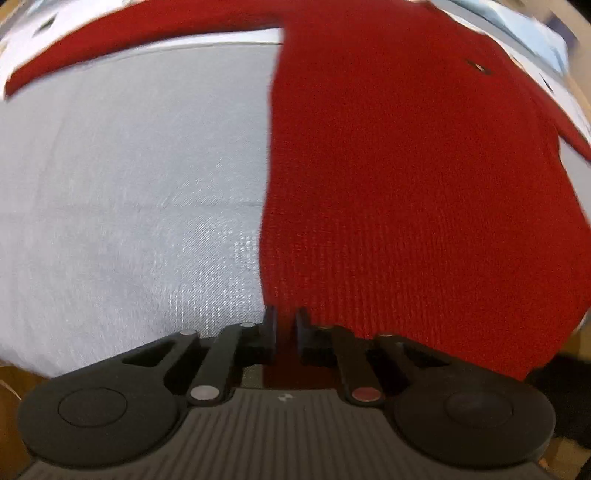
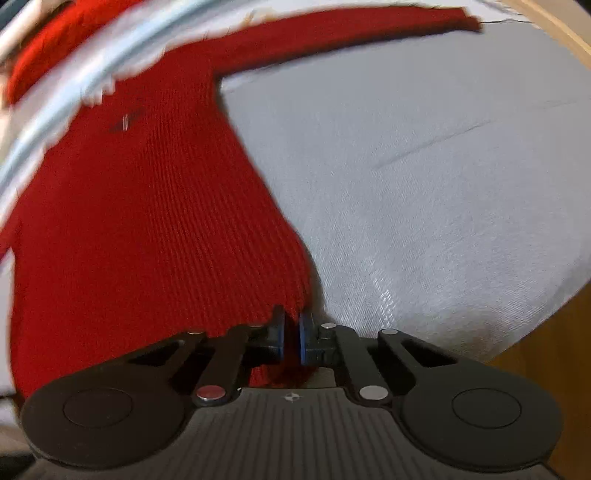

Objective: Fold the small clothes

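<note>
Red ribbed knit long-sleeve sweater (image 1: 406,177) lies spread flat on a pale grey woven cloth (image 1: 129,184) covering the counter, body running away from me, one sleeve (image 1: 129,40) stretched out to the left in the left wrist view, the other sleeve (image 2: 332,33) stretched right in the right wrist view. Small dark logo (image 2: 125,122) on the chest. I have my left claw (image 1: 285,332) clenched on the hem at the sweater's left bottom corner, red knit pinched between the black fingers. My right claw (image 2: 291,336) is likewise clamped on the hem at the right bottom corner, blue-rimmed pads (image 2: 303,336) nearly together with fabric between. Both views motion-blurred toward the far edge. Wooden counter edge (image 2: 546,369) shows past the cloth at lower right.
</note>
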`<state>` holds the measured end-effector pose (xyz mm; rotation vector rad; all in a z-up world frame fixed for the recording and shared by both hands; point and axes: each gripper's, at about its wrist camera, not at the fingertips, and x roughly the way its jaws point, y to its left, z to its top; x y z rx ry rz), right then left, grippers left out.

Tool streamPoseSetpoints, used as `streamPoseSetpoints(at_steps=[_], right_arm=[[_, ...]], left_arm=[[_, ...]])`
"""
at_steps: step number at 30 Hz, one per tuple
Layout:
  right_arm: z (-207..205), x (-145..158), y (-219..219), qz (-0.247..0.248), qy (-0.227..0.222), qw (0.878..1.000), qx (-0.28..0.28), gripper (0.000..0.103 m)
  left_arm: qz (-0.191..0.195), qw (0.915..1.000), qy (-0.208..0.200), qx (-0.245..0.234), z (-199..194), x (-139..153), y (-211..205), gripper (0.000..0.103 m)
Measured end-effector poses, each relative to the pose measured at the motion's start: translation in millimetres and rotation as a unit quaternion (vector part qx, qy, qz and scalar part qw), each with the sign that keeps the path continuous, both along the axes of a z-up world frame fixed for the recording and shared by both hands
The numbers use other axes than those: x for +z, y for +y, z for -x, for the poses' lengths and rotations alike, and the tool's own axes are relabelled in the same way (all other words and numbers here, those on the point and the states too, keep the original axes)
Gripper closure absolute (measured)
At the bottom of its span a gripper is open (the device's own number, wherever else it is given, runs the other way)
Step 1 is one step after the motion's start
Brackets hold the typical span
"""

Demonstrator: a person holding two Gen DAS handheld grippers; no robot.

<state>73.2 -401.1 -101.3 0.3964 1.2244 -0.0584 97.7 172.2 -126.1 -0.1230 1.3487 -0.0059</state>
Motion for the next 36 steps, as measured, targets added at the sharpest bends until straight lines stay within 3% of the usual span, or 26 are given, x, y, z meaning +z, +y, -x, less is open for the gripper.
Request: streamPoseSetpoints(at_steps=[2, 4, 6, 10, 13, 16, 20, 22, 23, 25, 26, 33, 36], right_arm=[[7.9, 18.1, -5.5, -0.015, -0.036, 0.999, -0.017, 0.097], [14.7, 23.8, -5.6, -0.009, -0.043, 0.999, -0.017, 0.097], [17.8, 15.5, -5.4, 0.012, -0.019, 1.000, -0.014, 0.097], [6.6, -7.2, 10.1, 0.051, 0.015, 0.999, 0.003, 0.096], [5.7, -2.4, 21.6, 0.086, 0.010, 0.996, 0.021, 0.093], [4.4, 13.7, 28.5, 0.110, -0.033, 0.993, 0.015, 0.086], [10.9, 25.0, 30.9, 0.088, -0.088, 0.992, 0.029, 0.075], [9.8, 16.8, 32.7, 0.062, -0.065, 0.995, 0.053, 0.063], [8.9, 8.0, 33.4, 0.049, -0.037, 0.996, 0.066, 0.063], [7.5, -18.1, 40.5, 0.062, 0.037, 0.993, 0.094, 0.063], [8.9, -22.4, 43.9, 0.076, 0.043, 0.991, 0.105, 0.063], [4.7, 3.9, 62.4, 0.081, -0.029, 0.988, 0.132, 0.063], [3.3, 8.1, 67.9, 0.081, -0.043, 0.987, 0.135, 0.063]], left_arm=[[0.018, 0.9997, -0.012, 0.007, 3.8, 11.0, 3.5, 0.098], [0.041, 0.9985, -0.035, 0.009, 8.1, 27.5, 8.8, 0.098], [0.014, 0.9992, -0.037, -0.008, 11.9, 33.7, 8.1, 0.098], [-0.037, 0.9988, -0.009, -0.030, 15.7, 19.8, 1.8, 0.096], [-0.052, 0.9963, -0.063, -0.027, 21.9, 35.5, -7.9, 0.094], [-0.012, 0.9943, -0.101, -0.031, 21.3, 49.8, -12.5, 0.090], [-0.016, 0.9978, -0.048, -0.043, 15.6, 30.5, -20.9, 0.090], [-0.036, 0.9981, 0.001, -0.051, 14.3, 12.4, -25.5, 0.090], [-0.045, 0.9974, 0.014, -0.055, 15.4, 6.6, -26.5, 0.090], [-0.048, 0.9970, 0.005, -0.060, 17.2, 10.5, -28.3, 0.089], [-0.046, 0.9972, -0.003, -0.059, 17.1, 14.0, -29.3, 0.089], [-0.041, 0.9972, -0.027, -0.056, 27.0, 29.8, -27.3, 0.087], [-0.041, 0.9971, -0.037, -0.051, 24.0, 36.5, -29.0, 0.080]])
